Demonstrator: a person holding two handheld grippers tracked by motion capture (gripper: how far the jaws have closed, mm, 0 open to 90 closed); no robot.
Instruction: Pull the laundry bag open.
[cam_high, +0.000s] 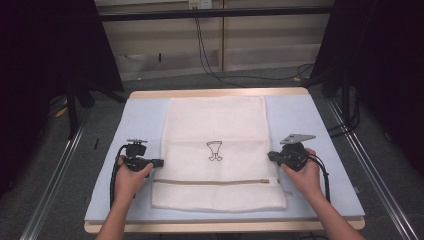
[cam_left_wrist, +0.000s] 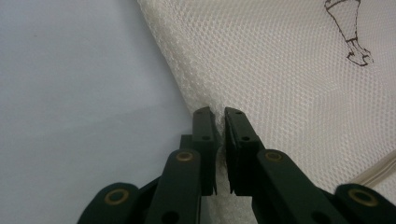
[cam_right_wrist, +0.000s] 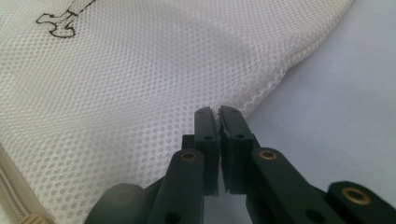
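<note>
Pale-blue table cover (cam_high: 300, 120) bears a flat white mesh laundry bag (cam_high: 215, 125), its side edges pinched by left gripper (cam_left_wrist: 220, 116) and right gripper (cam_right_wrist: 218, 114), folding not begun.

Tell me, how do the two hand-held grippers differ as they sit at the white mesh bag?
The left gripper pinches the mesh bag at its left edge; the right gripper pinches its right edge. In the high view the right gripper carries a grey three-cornered plate on top, while the left gripper's top piece looks smaller and darker. Both are shut on the bag's edge, at about the same level above the zipper.
</note>
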